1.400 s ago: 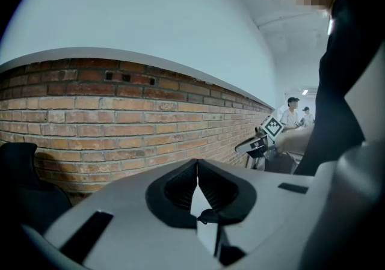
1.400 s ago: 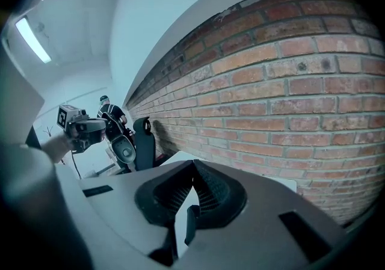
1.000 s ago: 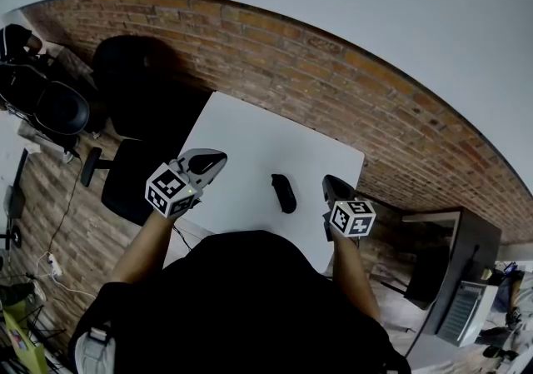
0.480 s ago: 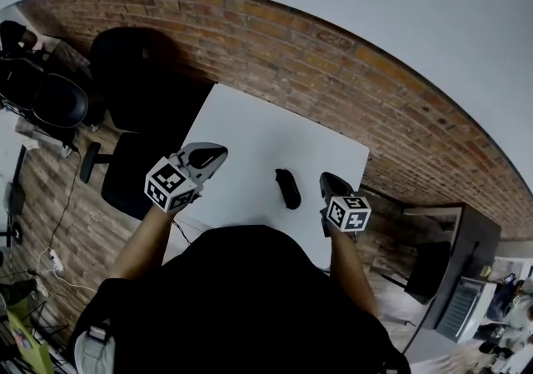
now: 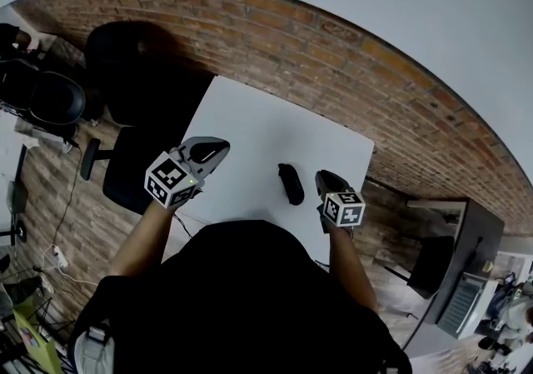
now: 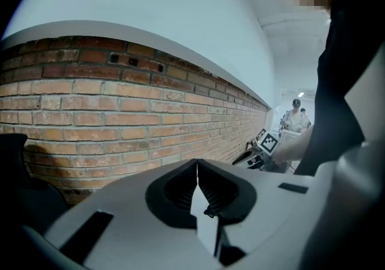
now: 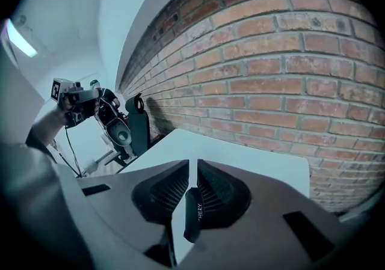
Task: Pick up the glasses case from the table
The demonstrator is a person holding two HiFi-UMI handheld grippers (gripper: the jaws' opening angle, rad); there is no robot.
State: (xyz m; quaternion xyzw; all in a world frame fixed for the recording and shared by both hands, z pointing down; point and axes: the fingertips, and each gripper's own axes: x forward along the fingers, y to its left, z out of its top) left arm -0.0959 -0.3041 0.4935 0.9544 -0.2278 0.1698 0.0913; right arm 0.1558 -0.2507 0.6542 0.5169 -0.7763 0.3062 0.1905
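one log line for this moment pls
right gripper: jaws just opened a crack, nothing between | left gripper: shut, empty | glasses case: on table, untouched

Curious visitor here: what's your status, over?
Left gripper shut, empty. Right gripper: jaws just been opening, slightly apart, gripping nothing. Black oblong glasses case lies untouched on white table, just ahead. Nothing in the way.
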